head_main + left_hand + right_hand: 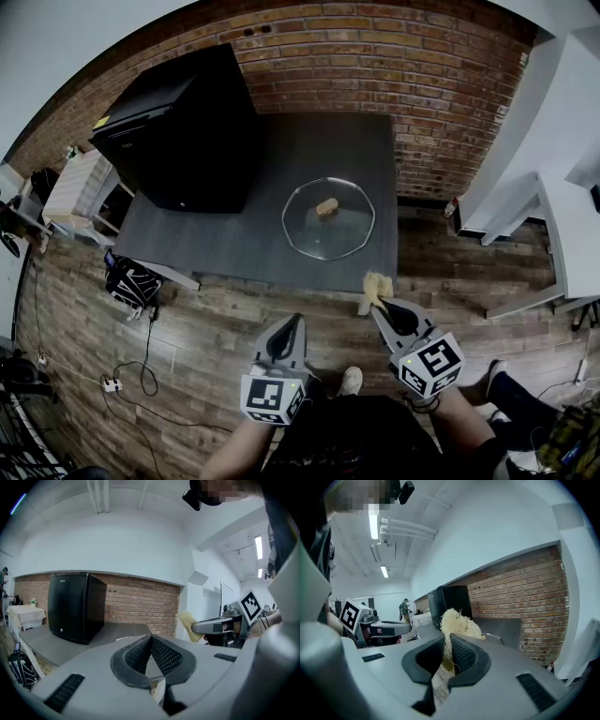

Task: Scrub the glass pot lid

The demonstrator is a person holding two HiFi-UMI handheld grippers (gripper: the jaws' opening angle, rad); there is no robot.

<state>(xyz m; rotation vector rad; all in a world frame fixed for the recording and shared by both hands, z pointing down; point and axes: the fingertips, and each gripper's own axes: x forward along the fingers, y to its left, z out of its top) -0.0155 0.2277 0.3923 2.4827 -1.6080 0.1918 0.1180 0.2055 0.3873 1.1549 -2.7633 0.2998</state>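
Flat on the dark counter (234,239), knob (326,207) up, toward the front right: the glass lid (330,236). Well apart from both grippers, with these held short of the counter's near edge, over the wooden floor (234,319). Probably laid dome up so as to offer the whole top to a scrubbing stroke and to sit steady on the rim.

Pinched in the right gripper (447,644): a straw-coloured, fibrous scrubber (457,620), caught by its lower end with the bushy bulk sticking out past the tips. Held that way, presumably, to let the fibres and not the gripper meet the glass. Aimed forward, toward the lid.

Closed tip to tip on nothing: the left gripper (151,641). Roughly level with the right one and near it. Likely left free to steady the lid by knob or rim, given the risk of a loose lid sliding or rocking under pressure on a smooth counter. Would need opening first.

No scrubbing begun, judging by the gap. Behind and to the left of the lid, a black fridge (183,131) near the brick wall (375,56), clear of the work.
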